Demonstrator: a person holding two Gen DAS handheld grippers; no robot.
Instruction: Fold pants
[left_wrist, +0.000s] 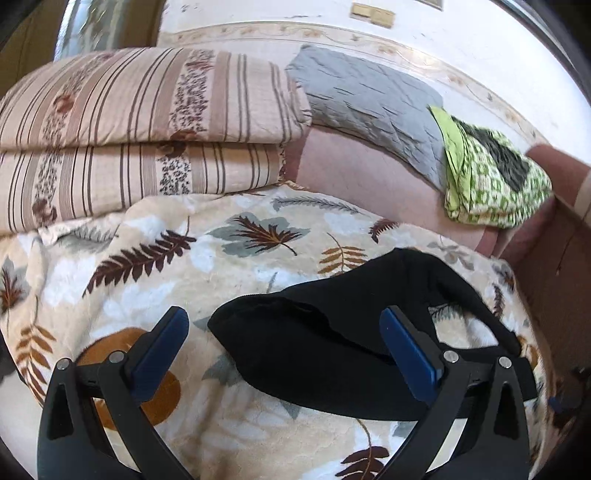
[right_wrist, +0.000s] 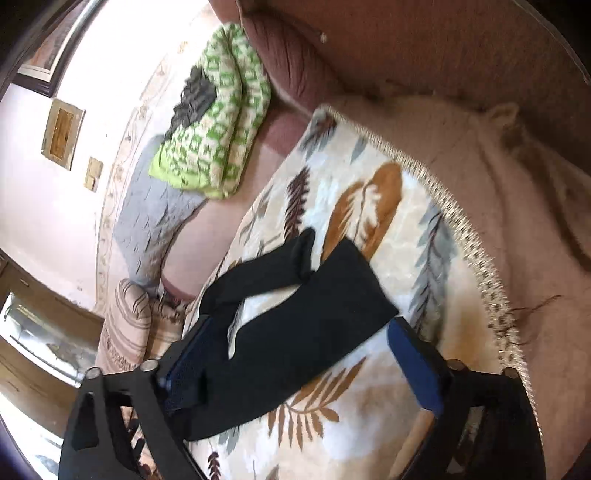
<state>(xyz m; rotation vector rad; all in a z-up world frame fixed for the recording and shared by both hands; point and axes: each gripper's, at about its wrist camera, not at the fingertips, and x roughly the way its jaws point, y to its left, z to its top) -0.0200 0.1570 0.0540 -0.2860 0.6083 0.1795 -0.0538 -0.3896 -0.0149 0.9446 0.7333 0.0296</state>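
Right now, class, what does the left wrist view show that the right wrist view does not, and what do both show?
Only the left wrist view: the whole stack of striped bedding and the open left gripper.
Only the right wrist view: the leaf blanket's fringed edge and the open right gripper.
Both: the black pants on the leaf blanket, the green cloth and the grey quilt.

Bright daylight, blown-out pale wall, fisheye-curved edges, slight motion blur.

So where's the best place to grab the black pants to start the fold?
Probably the two free leg ends of the black pants, which lie split apart and flat on the leaf-print blanket. Come in low from the near side with open jaws, right gripper on one leg, left gripper on the other.
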